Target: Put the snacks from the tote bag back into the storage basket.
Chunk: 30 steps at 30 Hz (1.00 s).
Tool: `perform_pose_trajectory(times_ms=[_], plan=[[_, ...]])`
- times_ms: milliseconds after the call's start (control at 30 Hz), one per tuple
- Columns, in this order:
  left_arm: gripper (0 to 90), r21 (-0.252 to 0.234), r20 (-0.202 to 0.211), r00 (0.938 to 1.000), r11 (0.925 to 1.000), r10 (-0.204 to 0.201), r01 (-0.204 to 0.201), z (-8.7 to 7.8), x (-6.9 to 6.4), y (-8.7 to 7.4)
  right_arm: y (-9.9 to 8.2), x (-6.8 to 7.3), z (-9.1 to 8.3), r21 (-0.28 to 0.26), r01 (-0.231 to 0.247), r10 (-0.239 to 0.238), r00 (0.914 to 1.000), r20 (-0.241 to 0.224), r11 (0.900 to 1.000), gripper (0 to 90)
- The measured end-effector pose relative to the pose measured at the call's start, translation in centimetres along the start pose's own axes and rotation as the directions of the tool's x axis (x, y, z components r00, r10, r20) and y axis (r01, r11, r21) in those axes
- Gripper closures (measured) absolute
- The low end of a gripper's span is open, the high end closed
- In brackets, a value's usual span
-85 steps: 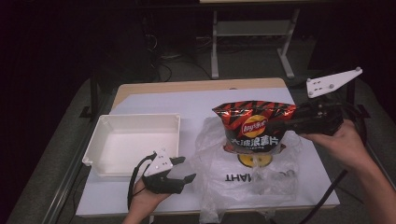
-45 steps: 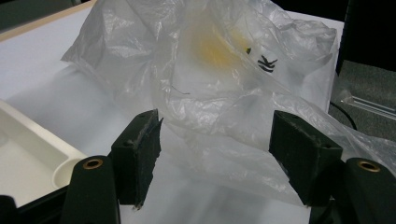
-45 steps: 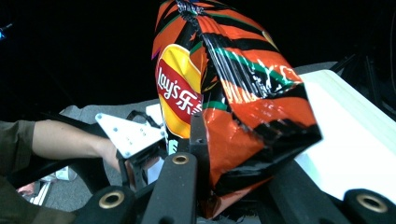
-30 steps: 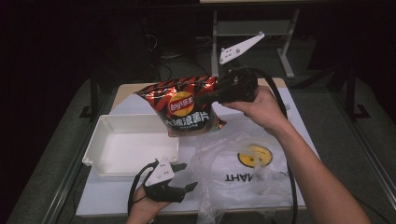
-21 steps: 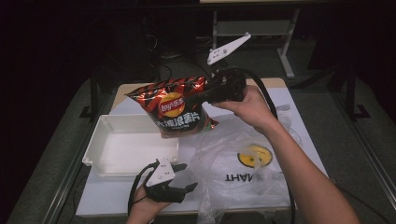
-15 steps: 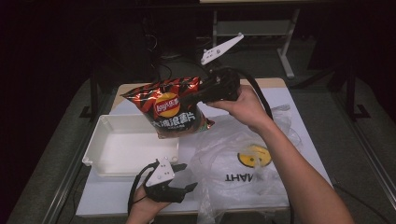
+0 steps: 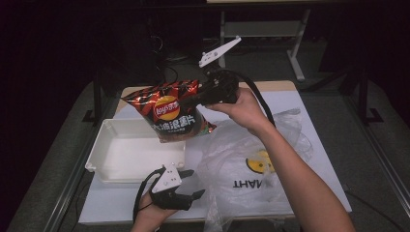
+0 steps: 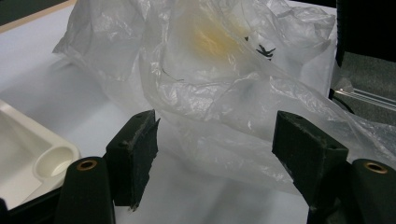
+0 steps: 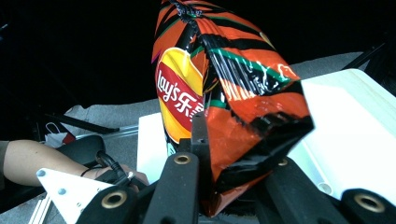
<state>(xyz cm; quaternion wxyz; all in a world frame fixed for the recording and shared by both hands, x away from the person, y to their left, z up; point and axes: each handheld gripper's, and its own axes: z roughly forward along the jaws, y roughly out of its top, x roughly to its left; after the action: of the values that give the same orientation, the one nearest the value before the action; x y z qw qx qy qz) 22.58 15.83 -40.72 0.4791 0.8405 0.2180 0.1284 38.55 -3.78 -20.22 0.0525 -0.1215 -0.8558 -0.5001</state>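
Right gripper (image 7: pixel 193 100): jaws clamped on one edge of the red chip bag (image 7: pixel 169 113), held in the air above the far end of the white tray (image 7: pixel 104 159). Left gripper (image 7: pixel 189 184): jaws wide apart, nothing between them, low over the counter (image 7: pixel 111 208) just beside the crumpled clear plastic bag (image 7: pixel 251 159).

A dim lab-like recording room. A white-covered worktable (image 7: pixel 309 111) stands centre. At twelve o'clock, a metal-framed stand (image 7: pixel 263 29) and loose black floor cables (image 7: pixel 169 60).
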Motion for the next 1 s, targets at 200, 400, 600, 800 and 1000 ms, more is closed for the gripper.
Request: perform_pose_trajectory(times_ms=[200,400,600,800,1000], plan=[[30.7,0.006,0.006,0.9999,0.9999,0.011,-0.011,0.2,0.0,0.1,0.1,-0.4,0.8,-0.002,0.002,-0.002,1.0000,0.007,1.0000,81.8],[30.7,0.010,0.018,0.9996,0.9997,0.021,-0.021,0.5,-0.2,0.3,0.2,-0.4,1.9,0.000,0.006,-0.006,1.0000,0.003,1.0000,81.9],[30.7,0.002,0.025,0.9997,1.0000,0.008,-0.008,0.8,-0.3,0.2,0.5,-0.4,2.9,0.009,0.010,-0.010,0.9999,-0.004,0.9999,82.1],[30.6,0.001,0.022,0.9998,1.0000,0.003,-0.003,0.7,-0.2,0.1,0.8,-0.4,4.3,0.018,0.017,-0.016,0.9998,-0.008,0.9997,82.2],[30.7,-0.006,0.022,0.9998,1.0000,0.000,0.000,0.7,-0.2,0.2,1.0,-0.5,6.1,0.024,0.010,-0.009,0.9997,-0.021,0.9997,82.3]])
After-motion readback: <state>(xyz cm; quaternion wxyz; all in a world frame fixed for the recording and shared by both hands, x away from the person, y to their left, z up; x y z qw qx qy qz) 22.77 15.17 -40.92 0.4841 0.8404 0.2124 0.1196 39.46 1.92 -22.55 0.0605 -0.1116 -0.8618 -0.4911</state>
